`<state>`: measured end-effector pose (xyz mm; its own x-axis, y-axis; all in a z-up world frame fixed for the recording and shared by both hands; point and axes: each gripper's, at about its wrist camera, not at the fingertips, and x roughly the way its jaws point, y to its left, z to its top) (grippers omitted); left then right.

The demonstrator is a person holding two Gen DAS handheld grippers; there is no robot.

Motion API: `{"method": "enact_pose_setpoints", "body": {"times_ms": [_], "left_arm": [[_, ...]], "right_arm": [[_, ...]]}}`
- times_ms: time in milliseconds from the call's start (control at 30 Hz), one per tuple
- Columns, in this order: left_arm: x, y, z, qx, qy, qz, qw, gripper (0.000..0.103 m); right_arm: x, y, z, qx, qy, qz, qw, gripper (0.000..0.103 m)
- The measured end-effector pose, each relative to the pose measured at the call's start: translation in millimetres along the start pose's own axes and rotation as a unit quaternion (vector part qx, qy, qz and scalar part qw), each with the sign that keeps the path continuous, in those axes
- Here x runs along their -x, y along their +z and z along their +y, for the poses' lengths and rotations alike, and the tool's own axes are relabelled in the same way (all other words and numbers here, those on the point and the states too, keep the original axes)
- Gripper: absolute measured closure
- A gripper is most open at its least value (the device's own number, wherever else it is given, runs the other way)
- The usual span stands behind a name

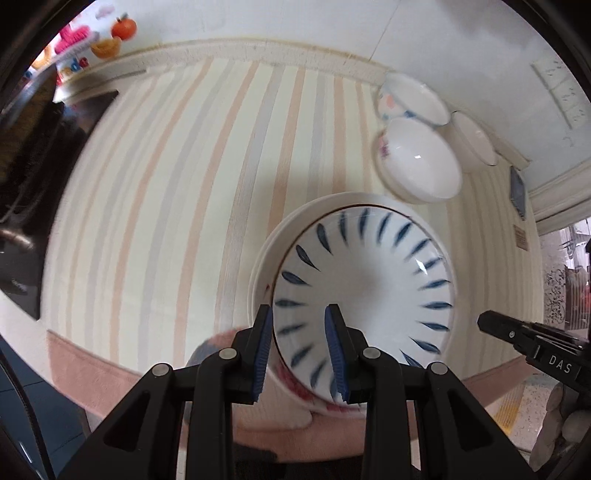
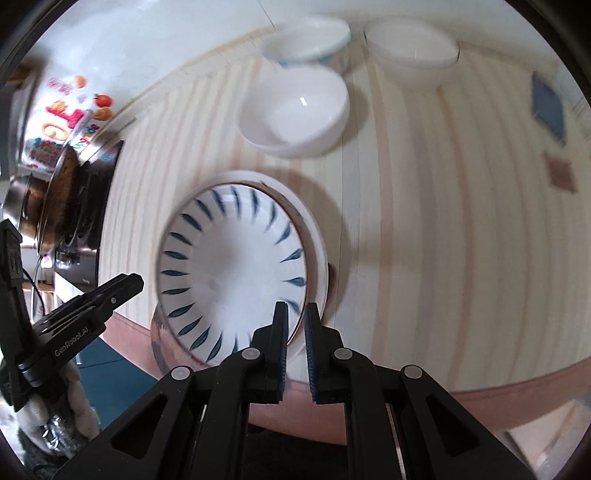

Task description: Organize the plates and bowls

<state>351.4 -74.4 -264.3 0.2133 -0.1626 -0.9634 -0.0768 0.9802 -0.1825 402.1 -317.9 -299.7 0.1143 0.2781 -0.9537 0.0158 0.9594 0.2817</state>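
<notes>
Left gripper: the left gripper (image 1: pixel 300 347) has its blue-padded fingers (image 1: pixel 263 350) set apart, one on each side of the near rim of the blue-leaf bowl (image 1: pixel 365 291); the outer pad lies against the wall, the inner pad stands inside with a gap to the rim, so a firm grip cannot be told.
Right gripper: the right gripper (image 2: pixel 296 347) has its fingers (image 2: pixel 280 343) close together, with a narrow gap, astride the near right rim of the same bowl (image 2: pixel 232 273); whether the pads press the rim cannot be told.
Blue-leaf bowl: white inside with dark blue leaf strokes radiating round the wall; it sits nested in a larger white bowl (image 1: pixel 288 236) with a red pattern outside, near the front edge of the table.
Other bowls: a plain white bowl (image 1: pixel 419 160) stands further back; behind it is a white bowl with blue and pink marks (image 1: pixel 412 98), and beside that another shallow white bowl (image 1: pixel 474 138), close to the wall.
Table: a striped tablecloth (image 1: pixel 184 184) in cream, peach and grey, with a pink border.
Left side: a dark cooker with a metal pot (image 2: pixel 40 206), blurred.
Wall: colourful stickers (image 1: pixel 110 33).
</notes>
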Motion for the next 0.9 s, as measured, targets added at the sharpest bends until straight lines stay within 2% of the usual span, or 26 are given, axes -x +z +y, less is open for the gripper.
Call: {"method": "enact_pose_setpoints", "body": {"times_ms": [167,400,567,833,867,900], "left_arm": [[53,-28,-16,-0.026,0.011,-0.028,0.9992,0.076],[115,-49,-30,-0.056,0.004,-0.070,0.9960,0.076],[152,-67,-32,-0.073,-0.009,-0.086,0.9936,0.076],[173,-76,-32,-0.082,-0.022,-0.098,0.9916,0.076],[171,-76,-33,-0.083,-0.019,-0.097,0.9916,0.075],[169,-74,-34,-0.084,-0.015,-0.096,0.9917,0.072]], "right_arm": [[61,-32,26,0.002,0.004,-0.049,0.999,0.092],[129,-80,61,0.017,0.004,-0.103,0.995,0.092],[156,-108,77,0.016,0.006,-0.120,0.993,0.092],[173,-135,84,0.011,0.001,-0.134,0.991,0.091],[171,-133,83,0.008,0.002,-0.133,0.991,0.088],[170,-131,80,0.004,0.004,-0.134,0.991,0.076]]}}
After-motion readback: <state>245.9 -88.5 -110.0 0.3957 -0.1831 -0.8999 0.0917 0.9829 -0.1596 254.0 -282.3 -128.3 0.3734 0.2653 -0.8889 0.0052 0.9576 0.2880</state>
